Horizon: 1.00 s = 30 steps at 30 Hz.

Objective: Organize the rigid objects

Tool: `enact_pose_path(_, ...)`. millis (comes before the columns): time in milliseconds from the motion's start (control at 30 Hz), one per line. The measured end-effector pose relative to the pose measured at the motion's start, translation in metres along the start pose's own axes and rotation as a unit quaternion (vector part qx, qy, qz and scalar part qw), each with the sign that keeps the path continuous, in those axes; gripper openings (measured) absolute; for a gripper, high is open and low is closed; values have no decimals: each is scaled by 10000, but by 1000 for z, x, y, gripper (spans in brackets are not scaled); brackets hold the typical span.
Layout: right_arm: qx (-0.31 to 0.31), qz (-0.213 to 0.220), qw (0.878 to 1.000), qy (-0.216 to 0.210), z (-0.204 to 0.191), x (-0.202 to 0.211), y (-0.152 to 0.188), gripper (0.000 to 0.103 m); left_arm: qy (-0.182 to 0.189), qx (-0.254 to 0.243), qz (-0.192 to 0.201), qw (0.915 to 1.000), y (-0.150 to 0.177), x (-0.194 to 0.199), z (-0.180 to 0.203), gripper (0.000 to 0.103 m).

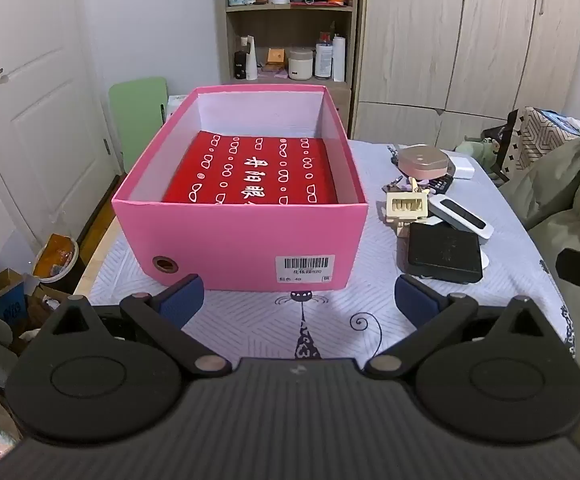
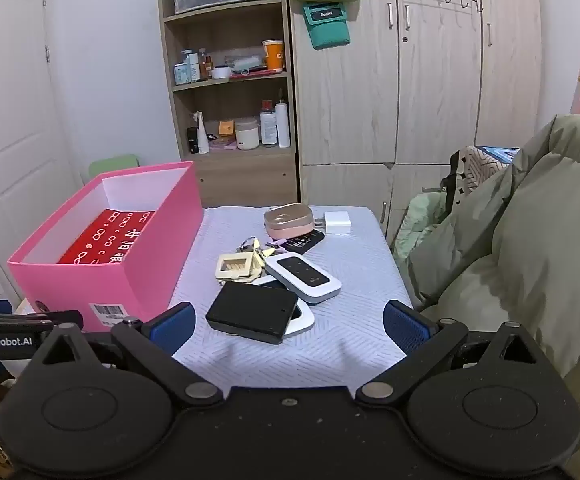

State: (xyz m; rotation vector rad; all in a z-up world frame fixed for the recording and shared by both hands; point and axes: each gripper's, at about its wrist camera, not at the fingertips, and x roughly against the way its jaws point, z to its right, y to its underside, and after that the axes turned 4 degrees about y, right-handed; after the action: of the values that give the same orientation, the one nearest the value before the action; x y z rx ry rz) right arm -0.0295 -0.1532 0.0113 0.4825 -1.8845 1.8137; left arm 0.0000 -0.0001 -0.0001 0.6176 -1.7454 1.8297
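Note:
An open pink box [image 1: 241, 240] [image 2: 145, 264] stands on the table with a red patterned item [image 1: 253, 172] [image 2: 107, 242] flat inside. To its right lies a pile: a black flat case [image 1: 444, 258] [image 2: 251, 316], a white device with a black panel [image 1: 460, 216] [image 2: 304, 276], a cream wooden piece [image 1: 406, 206] [image 2: 233, 266], a pink rounded case [image 1: 424, 162] [image 2: 290, 220] and a white charger [image 1: 464, 168] [image 2: 337, 222]. My left gripper [image 1: 300, 304] is open and empty before the box. My right gripper [image 2: 290, 326] is open and empty, just short of the black case.
A patterned cloth [image 1: 510, 292] [image 2: 354, 272] covers the table. A green padded coat [image 2: 530, 240] lies at the right edge. Shelves [image 2: 229, 80] and wardrobes [image 2: 410, 100] stand behind. Clutter sits on the floor [image 1: 49, 264] at the left.

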Motion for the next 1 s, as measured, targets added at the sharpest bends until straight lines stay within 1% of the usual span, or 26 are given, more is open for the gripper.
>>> enact_pose_path(133, 7, -68, 10000, -15, -4, 0, -4, 102, -36, -17, -87, 10000, -2, -5, -1, 103)
enact_pose_path(200, 28, -59, 10000, -31, -6, -1, -6, 101, -90, -47, -108, 9999, -1, -11, 7, 103)
enact_pose_path(233, 27, -66, 10000, -35, 2, -5, -4, 101, -83, -3, -153, 9998, -2, -13, 8, 103)
enact_pose_path(367, 97, -137, 9999, -13, 10, -11, -1, 102, -55, 127, -142, 9998, -1, -16, 10, 103)
enact_pose_path(433, 101, -191, 9998, -2, 22, -13, 2, 102, -45, 186, -123, 9997, 0, -17, 10, 103)
enact_pose_path(500, 112, -239, 9995, 154, 13, -12, -3, 101, -33, 211, -107, 9997, 1, -17, 12, 103)
enact_pose_path(733, -28, -246, 9996, 112, 22, -17, -1, 102, -56, 133, -110, 9998, 1, -21, 19, 103)
enact_pose_path(1000, 19, -291, 9996, 14, 14, -22, 0, 102, -118, 149, -82, 9998, 2, -23, 18, 103)
